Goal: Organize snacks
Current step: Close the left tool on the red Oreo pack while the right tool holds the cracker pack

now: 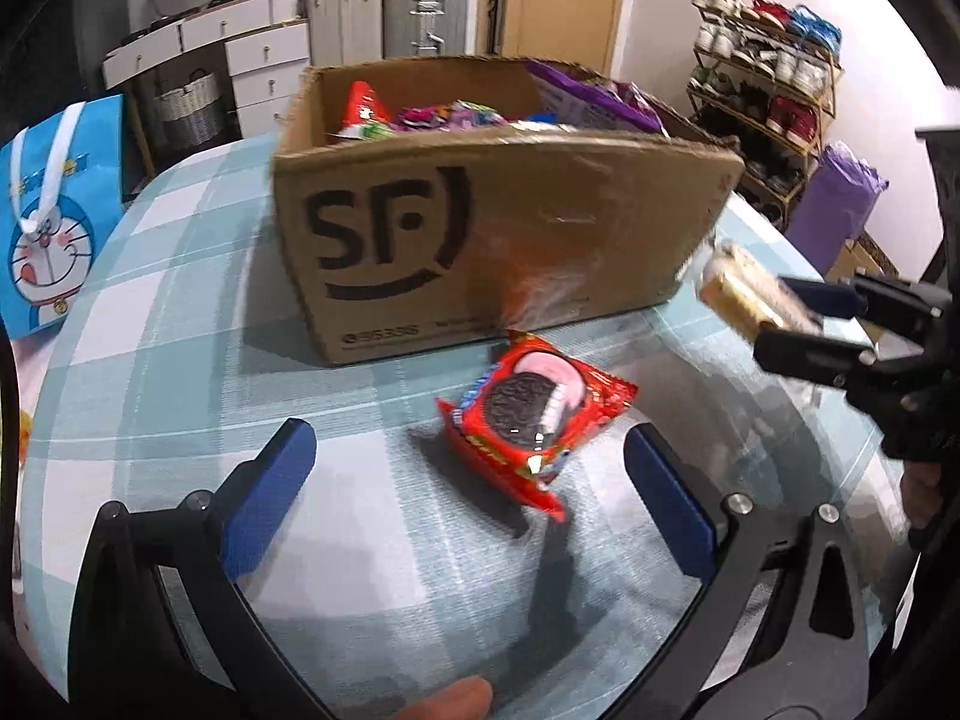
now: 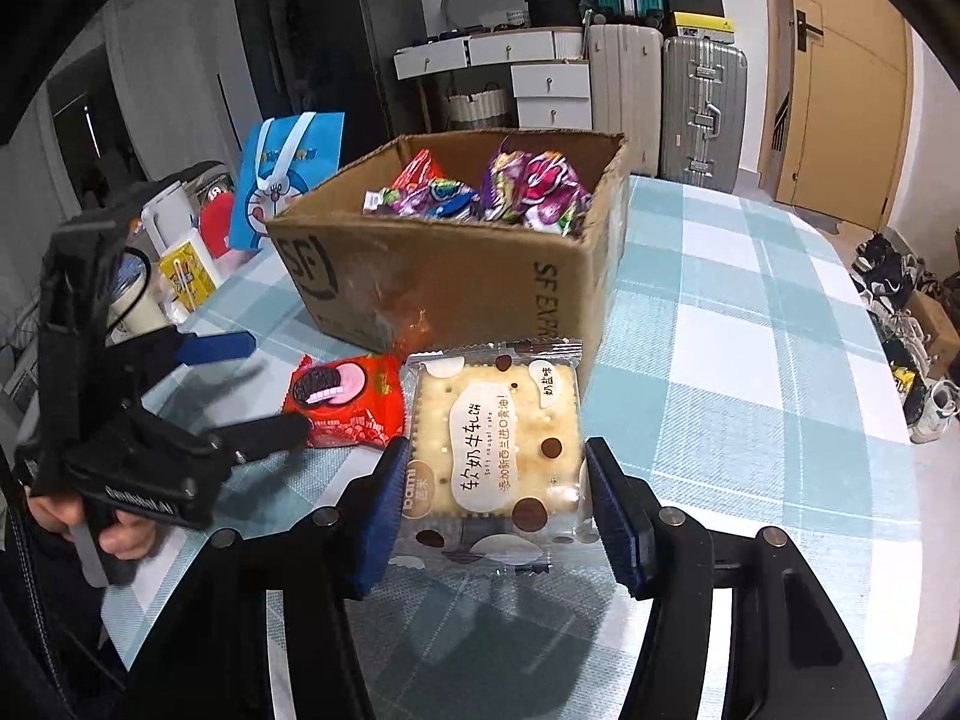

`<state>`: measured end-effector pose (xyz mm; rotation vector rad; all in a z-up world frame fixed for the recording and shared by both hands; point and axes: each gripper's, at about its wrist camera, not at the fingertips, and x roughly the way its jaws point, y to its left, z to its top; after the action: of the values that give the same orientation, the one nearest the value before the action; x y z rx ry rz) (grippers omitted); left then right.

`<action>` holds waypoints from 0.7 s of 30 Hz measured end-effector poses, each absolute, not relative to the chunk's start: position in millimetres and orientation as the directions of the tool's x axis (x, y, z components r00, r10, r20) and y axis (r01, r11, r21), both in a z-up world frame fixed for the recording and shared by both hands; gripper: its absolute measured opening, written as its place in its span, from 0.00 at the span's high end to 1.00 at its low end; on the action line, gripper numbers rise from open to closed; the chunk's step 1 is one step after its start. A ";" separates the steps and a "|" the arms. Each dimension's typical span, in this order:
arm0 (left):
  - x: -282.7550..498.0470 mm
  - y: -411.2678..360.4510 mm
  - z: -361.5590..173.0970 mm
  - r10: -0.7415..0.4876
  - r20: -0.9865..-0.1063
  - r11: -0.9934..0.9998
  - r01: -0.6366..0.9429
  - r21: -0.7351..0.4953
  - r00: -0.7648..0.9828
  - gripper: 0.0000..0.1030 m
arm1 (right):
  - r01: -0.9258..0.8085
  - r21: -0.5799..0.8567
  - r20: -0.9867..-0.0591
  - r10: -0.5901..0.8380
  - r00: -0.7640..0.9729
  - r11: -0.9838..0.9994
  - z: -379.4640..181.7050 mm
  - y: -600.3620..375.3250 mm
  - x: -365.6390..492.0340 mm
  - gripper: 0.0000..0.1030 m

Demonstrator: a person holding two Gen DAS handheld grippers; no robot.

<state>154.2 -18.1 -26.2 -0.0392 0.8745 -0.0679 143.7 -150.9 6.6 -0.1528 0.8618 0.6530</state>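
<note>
snacks in shiny wrappers fill my brown cardboard box on the blue checked tablecloth. my right gripper clamps a clear-wrapped square cracker packet by its sides, seemingly lifted off the cloth. my left gripper hangs wide open and empty around a red cookie packet lying just before the box.

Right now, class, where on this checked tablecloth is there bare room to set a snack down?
Bare checked tablecloth lies beside the brown cardboard box, on the side toward the wooden door. Crowded: by the blue cartoon gift bag, and before the box, around the red cookie packet.
</note>
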 end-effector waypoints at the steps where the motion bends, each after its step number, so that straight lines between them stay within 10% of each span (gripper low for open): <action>1: 156.4 -22.0 -28.0 -0.075 -0.769 0.997 0.048 -0.057 0.635 0.00 | -0.590 0.133 -0.744 0.473 0.471 0.796 7.9 -152.8 143.2 0.43; 15: 191.7 -48.3 -44.2 -0.070 -0.812 0.997 0.053 -0.048 0.579 0.01 | -0.571 0.151 -0.723 0.484 0.493 0.807 17.8 -170.1 144.7 0.43; 21: 196.3 -59.6 -46.2 -0.068 -0.812 0.997 0.073 -0.031 0.580 0.21 | -0.567 0.144 -0.726 0.476 0.497 0.811 17.6 -169.4 145.0 0.43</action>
<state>196.3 -59.6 -46.2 0.0064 0.9487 -0.0824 145.0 -169.4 17.6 -0.1187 0.8398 0.6332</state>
